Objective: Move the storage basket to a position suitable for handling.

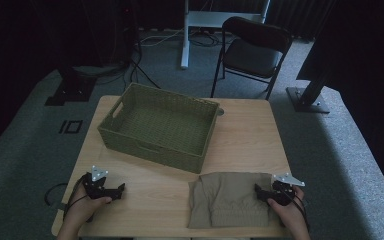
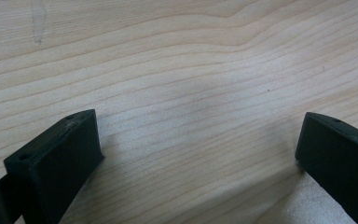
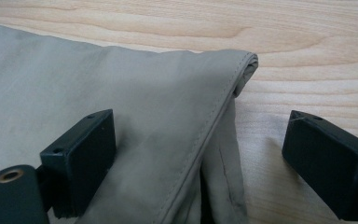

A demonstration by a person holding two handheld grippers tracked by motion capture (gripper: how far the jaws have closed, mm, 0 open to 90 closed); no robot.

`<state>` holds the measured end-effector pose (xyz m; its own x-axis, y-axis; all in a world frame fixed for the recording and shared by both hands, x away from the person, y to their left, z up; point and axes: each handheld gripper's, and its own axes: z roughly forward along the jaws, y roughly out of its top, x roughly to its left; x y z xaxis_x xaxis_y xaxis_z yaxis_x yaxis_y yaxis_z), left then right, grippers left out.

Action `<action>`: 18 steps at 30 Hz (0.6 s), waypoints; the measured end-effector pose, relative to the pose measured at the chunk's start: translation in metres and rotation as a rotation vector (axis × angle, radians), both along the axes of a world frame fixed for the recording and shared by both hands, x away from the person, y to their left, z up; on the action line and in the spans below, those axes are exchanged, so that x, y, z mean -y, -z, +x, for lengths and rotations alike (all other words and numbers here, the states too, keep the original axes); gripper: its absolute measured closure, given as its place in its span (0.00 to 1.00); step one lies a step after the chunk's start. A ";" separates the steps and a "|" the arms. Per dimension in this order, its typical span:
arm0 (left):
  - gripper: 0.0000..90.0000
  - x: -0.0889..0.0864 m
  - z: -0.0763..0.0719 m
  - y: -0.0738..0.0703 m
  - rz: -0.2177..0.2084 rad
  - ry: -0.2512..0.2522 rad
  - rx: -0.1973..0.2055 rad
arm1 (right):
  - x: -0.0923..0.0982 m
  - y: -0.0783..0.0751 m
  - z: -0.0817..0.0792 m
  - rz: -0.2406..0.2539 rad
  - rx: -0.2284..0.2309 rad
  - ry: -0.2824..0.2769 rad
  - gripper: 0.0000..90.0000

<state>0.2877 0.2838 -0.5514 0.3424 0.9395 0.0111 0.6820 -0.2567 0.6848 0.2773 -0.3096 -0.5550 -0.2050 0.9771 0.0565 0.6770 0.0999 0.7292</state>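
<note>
From the high view, my left gripper (image 1: pixel 121 188) sits on the bare wood of the table (image 1: pixel 245 130) near its front left corner, jaws pointing toward the middle. My right gripper (image 1: pixel 256 189) is at the front right, its jaws reaching onto the right edge of the folded khaki garment (image 1: pixel 227 197). The garment lies flat near the table's front edge, just in front of the right corner of the green woven basket (image 1: pixel 130 107); the two are close, but I cannot tell whether they touch. The basket stands at the middle of the table with nothing in it that I can make out. Past the table, a black folding chair (image 1: pixel 252 50) stands on the grey carpet.

In the left gripper view, my jaws are spread wide with plain wood grain between them; they grasp nothing. The left gripper (image 2: pixel 198 135) hangs close over the board.

In the right gripper view, my right gripper (image 3: pixel 200 140) is likewise spread wide. The garment's (image 3: pixel 98 88) stitched, folded edge runs up between the jaws: one jaw rests over the cloth, the other over bare wood beside it. The pads are not pressing on the fabric.

I can read no brand, label or writing on the garment, the basket or the grippers.
</note>
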 end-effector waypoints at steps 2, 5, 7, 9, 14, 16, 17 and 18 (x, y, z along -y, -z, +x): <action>0.01 0.000 0.000 0.000 0.000 0.002 0.000 | 0.000 0.000 0.000 0.000 -0.001 -0.002 0.10; 0.01 -0.001 0.000 0.000 0.000 0.003 0.000 | 0.000 0.000 0.000 0.001 -0.001 -0.005 0.10; 0.01 -0.001 0.000 0.000 -0.001 0.005 0.000 | 0.000 0.000 0.000 0.000 -0.001 -0.006 0.10; 0.01 -0.002 0.000 0.000 -0.001 0.016 0.001 | 0.000 0.000 0.000 0.000 -0.001 -0.006 0.10; 0.01 -0.005 -0.001 0.000 -0.015 0.023 0.003 | 0.000 0.000 0.000 0.001 -0.001 -0.011 0.10; 0.02 -0.006 -0.001 0.000 -0.027 0.023 0.005 | 0.001 0.000 -0.001 0.008 0.001 -0.013 0.10; 0.02 -0.008 -0.001 -0.001 -0.032 0.024 0.004 | 0.001 0.000 -0.001 0.008 0.001 -0.013 0.10; 0.02 -0.011 0.000 -0.001 -0.025 0.026 0.008 | 0.001 0.000 -0.001 0.018 0.003 -0.006 0.10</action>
<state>0.2875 0.2946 -0.5507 0.3664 0.9304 -0.0093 0.6697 -0.2568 0.6968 0.2762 -0.3106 -0.5546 -0.2114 0.9747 0.0729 0.6740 0.0914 0.7331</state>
